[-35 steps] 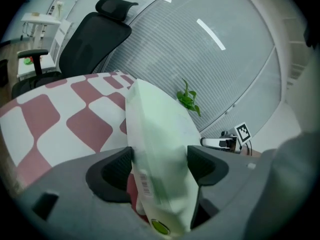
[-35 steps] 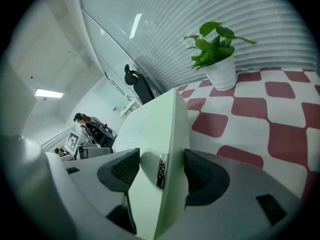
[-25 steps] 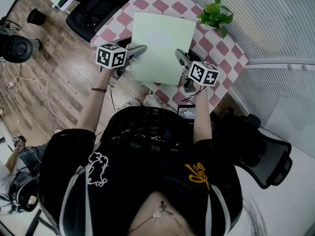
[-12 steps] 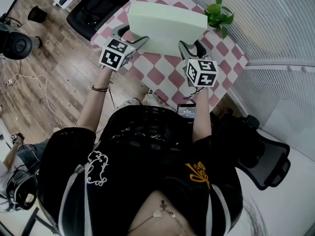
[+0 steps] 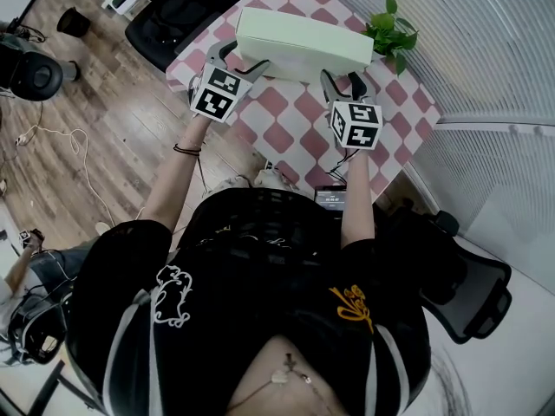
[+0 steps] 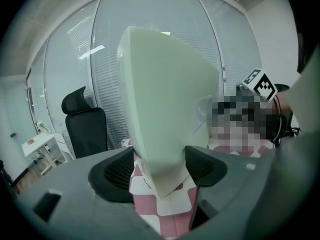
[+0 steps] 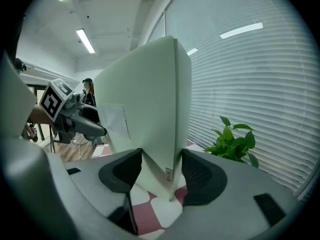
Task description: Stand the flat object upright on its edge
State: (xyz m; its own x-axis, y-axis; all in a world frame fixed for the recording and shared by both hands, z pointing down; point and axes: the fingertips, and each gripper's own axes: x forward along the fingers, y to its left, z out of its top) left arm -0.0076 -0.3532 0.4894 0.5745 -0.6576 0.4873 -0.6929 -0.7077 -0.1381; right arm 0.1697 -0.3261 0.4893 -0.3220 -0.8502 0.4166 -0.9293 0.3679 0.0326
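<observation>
A pale green flat box (image 5: 303,42) stands on its long edge above the pink-and-white checkered table (image 5: 277,120), its top edge towards me. My left gripper (image 5: 238,59) holds its left end, my right gripper (image 5: 341,83) its right end. In the left gripper view the box (image 6: 160,109) fills the gap and both pads of the left gripper (image 6: 160,171) press on it while the jaws are closing. In the right gripper view the box (image 7: 150,119) sits clamped in the right gripper (image 7: 161,176). I cannot tell whether its lower edge touches the table.
A potted green plant (image 5: 390,24) stands at the table's far right corner, close to the box's right end. A black office chair (image 5: 173,16) is beyond the table's left side. Window blinds (image 7: 260,84) run along the right. Wooden floor lies to the left.
The box went from lying flat with its broad face up to standing on its long edge. Both grippers moved further over the table with it and turned upward.
</observation>
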